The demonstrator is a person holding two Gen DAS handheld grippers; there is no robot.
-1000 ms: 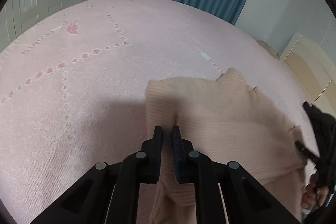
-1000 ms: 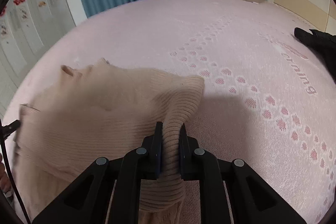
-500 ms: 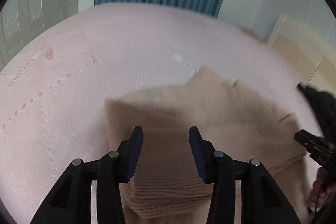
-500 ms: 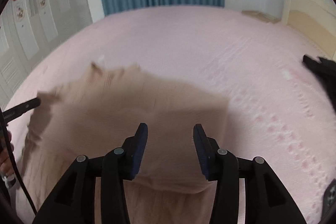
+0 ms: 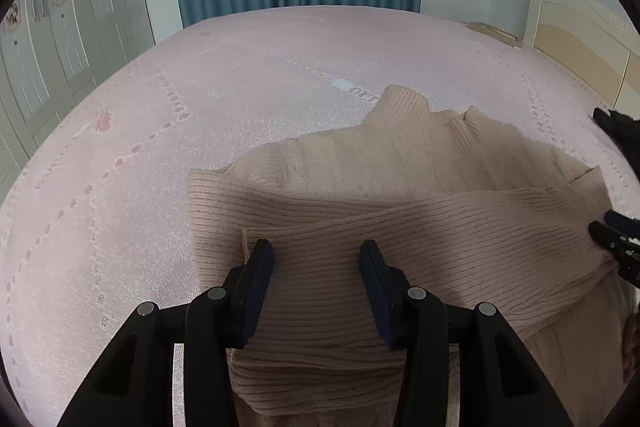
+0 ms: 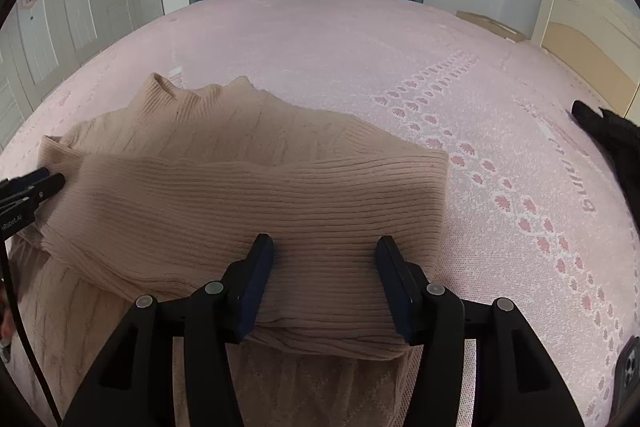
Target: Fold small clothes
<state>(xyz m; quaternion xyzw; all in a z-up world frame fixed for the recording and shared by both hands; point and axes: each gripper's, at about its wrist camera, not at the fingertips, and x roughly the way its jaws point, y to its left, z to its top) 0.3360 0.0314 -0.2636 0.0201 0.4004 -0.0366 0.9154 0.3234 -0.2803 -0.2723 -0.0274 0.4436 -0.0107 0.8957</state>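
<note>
Both your left gripper (image 5: 316, 259) and right gripper (image 6: 326, 253) stood released, the right's jaws opening, because the beige sweater (image 6: 248, 187) lay folded on the pink bedspread (image 6: 340, 47).

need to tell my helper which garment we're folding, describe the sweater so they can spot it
On the big pink bed before the blue curtains, it lies nearest the grippers. The sweater is beige ribbed knit with a raised collar, unlike the black garment at the bed's right edge.
</note>
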